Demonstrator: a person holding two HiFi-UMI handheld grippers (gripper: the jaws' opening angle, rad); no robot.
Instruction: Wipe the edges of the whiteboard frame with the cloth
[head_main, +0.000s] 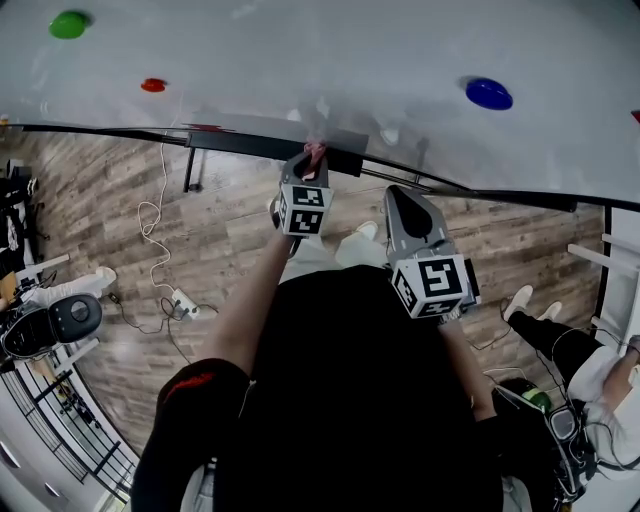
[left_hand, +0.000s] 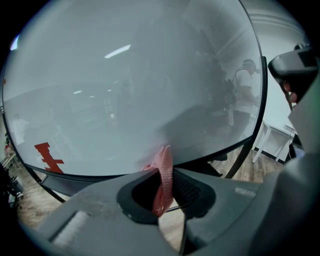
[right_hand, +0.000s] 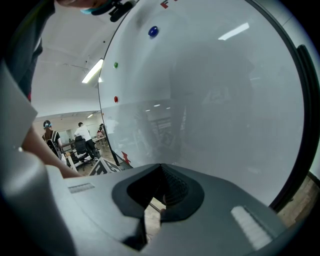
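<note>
Black is the person's top (head_main: 350, 400), the nearest thing in the head view. Two arms reach out from it toward the board.

Below the arms is a wooden floor (head_main: 220, 240). On its left side, a white cable (head_main: 150, 225) runs to a power strip (head_main: 183, 300).

The right gripper (head_main: 398, 197) is a bit nearer than the left one and just to its right. Its jaws are pressed together with nothing between them. It points at the board, but I cannot tell if it touches it.

The left gripper (head_main: 311, 165) is clenched on a pink cloth (head_main: 316, 151). The left gripper view shows the cloth pinched between the two jaws, with its top end sticking up. The cloth touches the black frame (head_main: 240, 143) along the bottom edge of the whiteboard (head_main: 330, 60).

On the board, a red mark (head_main: 205, 127) sits just above the frame, to the left of the cloth. Farther up is a small red magnet (head_main: 153, 85). A green magnet (head_main: 68, 24) is at the far left, and a blue magnet (head_main: 488, 93) is on the right.
</note>
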